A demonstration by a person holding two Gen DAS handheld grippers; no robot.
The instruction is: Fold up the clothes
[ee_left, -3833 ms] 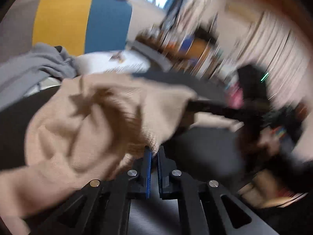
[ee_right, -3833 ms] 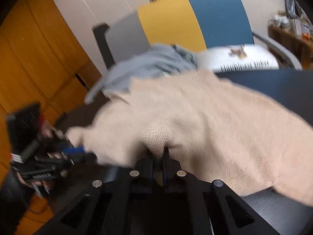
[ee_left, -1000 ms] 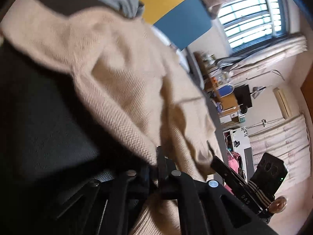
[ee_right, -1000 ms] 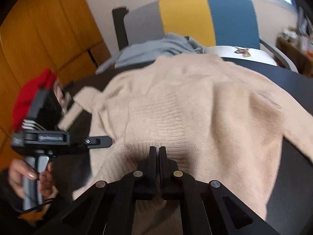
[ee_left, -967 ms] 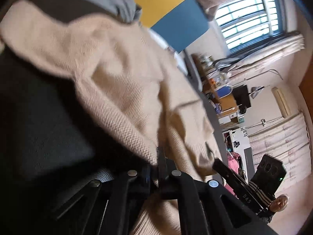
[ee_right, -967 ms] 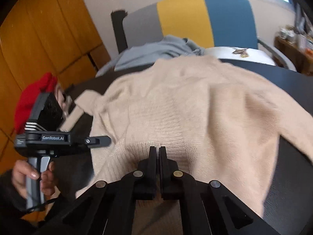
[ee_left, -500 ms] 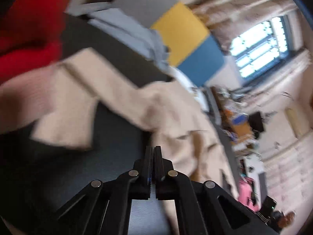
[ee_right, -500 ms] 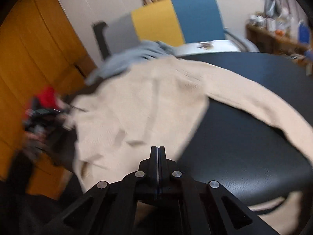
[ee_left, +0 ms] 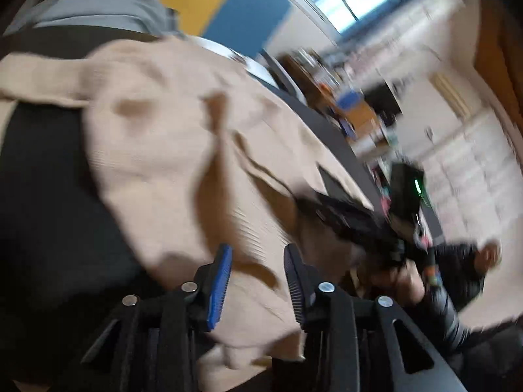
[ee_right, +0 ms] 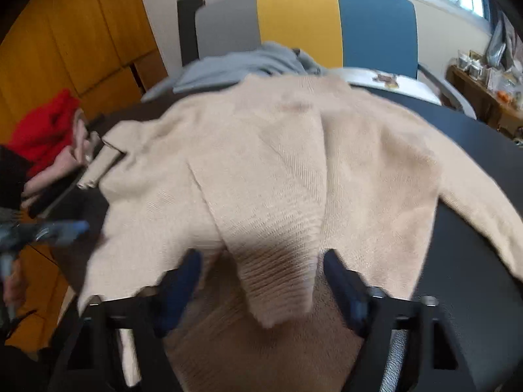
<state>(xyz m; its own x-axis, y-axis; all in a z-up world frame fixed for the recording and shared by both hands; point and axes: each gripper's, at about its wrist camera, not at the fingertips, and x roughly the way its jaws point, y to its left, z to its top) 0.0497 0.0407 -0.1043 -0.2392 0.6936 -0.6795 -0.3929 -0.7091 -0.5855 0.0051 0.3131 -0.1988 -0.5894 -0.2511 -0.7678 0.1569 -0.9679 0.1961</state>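
A beige knit sweater (ee_right: 294, 163) lies spread on the black table (ee_right: 474, 261), one sleeve running off to the right. My right gripper (ee_right: 261, 271) is open wide, with a ribbed fold of the sweater hanging between its fingers. In the left wrist view the same sweater (ee_left: 157, 137) lies rumpled, and my left gripper (ee_left: 258, 261) is open over its near edge. The right gripper also shows blurred in the left wrist view (ee_left: 353, 219).
A grey garment (ee_right: 248, 65) lies at the table's far edge before a grey, yellow and blue chair (ee_right: 304, 19). Red cloth (ee_right: 45, 124) sits at the left by orange cabinets (ee_right: 65, 32). A cluttered shelf (ee_right: 490, 75) stands at the right.
Both grippers were shut half a second ago and now stand open. The right one has come back over the sweater's near hem; the left has swung toward the sweater's body.
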